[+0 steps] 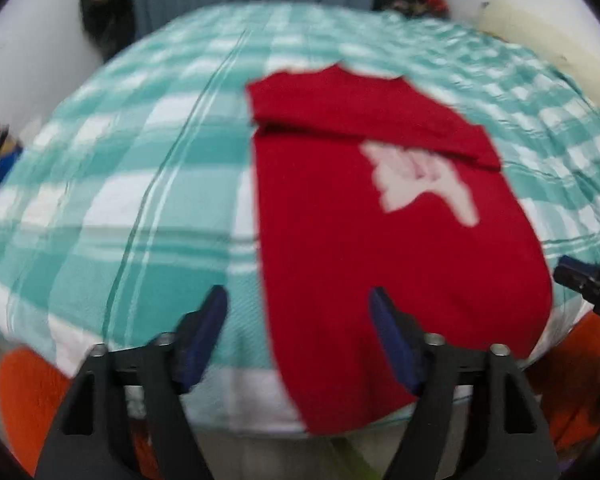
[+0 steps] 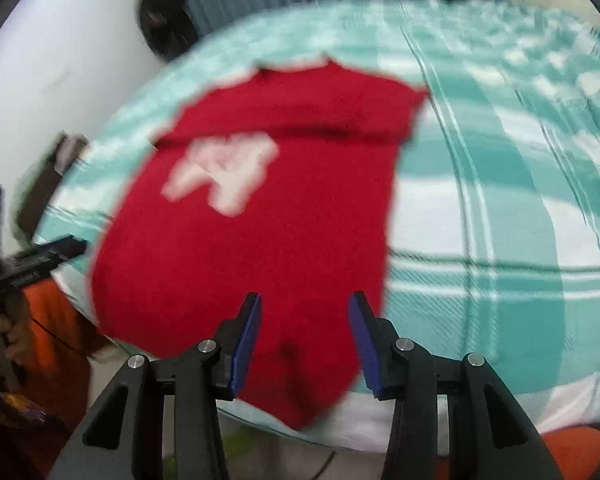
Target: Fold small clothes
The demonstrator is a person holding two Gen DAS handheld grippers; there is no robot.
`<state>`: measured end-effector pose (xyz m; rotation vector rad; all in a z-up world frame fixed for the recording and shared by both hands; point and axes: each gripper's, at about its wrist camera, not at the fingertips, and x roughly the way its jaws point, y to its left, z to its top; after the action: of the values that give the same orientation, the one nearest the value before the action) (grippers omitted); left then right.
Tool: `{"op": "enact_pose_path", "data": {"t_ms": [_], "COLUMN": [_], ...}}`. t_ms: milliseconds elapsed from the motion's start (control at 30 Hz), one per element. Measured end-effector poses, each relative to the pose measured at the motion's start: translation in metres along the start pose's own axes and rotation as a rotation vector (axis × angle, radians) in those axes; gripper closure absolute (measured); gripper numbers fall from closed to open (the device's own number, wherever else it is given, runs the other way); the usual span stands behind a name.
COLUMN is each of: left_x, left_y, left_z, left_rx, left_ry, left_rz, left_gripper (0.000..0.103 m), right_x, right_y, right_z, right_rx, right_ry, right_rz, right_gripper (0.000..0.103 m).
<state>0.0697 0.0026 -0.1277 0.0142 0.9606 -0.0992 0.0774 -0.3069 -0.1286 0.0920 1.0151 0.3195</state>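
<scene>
Evidently, a small red shirt (image 1: 380,248) with a pale print on its chest was laid flat on a bed covered by a teal-and-white checked sheet (image 1: 120,200), its hem reaching the near edge of the mattress. The far part, at the collar and sleeves, was already turned over onto the body in a band, so the fold was judged to be partly done.

The left gripper (image 1: 298,328) was held above the near edge with its jaws spread wide and nothing between them; one finger stood over the sheet, the other over the red cloth. The right gripper (image 2: 304,330) was likewise seen parted and empty, over the hem.

The garment was judged to be light, soft and limp: it would sag and crease if lifted by one point, and it might drag on the sheet. A hold at the two near hem corners, one in each gripper, was thought best, with only the shirt's layers pinched and not the sheet beneath.
</scene>
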Motion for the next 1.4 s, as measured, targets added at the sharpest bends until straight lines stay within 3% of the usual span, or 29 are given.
{"op": "enact_pose_path", "data": {"t_ms": [67,133,167,200,400,1400], "left_x": [0.016,0.056,0.067,0.065,0.064,0.058], "left_y": [-0.022,-0.033,-0.031,-0.027,-0.023,-0.026], "left_z": [-0.004,-0.022,-0.030,-0.033,-0.031,-0.037], "left_rx": [0.086,0.145,0.126,0.089,0.088,0.121], "left_ry": [-0.006,0.124,0.148,0.110,0.116,0.102], "left_rz": [0.027,0.108,0.128,0.129,0.134,0.128], "left_gripper": [0.021,0.019,0.015,0.014,0.013,0.011], "right_x": [0.011,0.056,0.065,0.058,0.051,0.061], "right_y": [0.013,0.015,0.011,0.012,0.013,0.006], "right_z": [-0.010,-0.029,-0.035,-0.037,-0.039,-0.046], "right_rx": [-0.085,-0.079,-0.058,-0.051,-0.021,-0.024], "right_ry": [-0.050,0.107,0.113,0.053,0.037,0.015], "right_rz": [-0.033,-0.069,-0.069,-0.060,-0.046,-0.041], "right_gripper": [0.055,0.052,0.051,0.051,0.051,0.051]}}
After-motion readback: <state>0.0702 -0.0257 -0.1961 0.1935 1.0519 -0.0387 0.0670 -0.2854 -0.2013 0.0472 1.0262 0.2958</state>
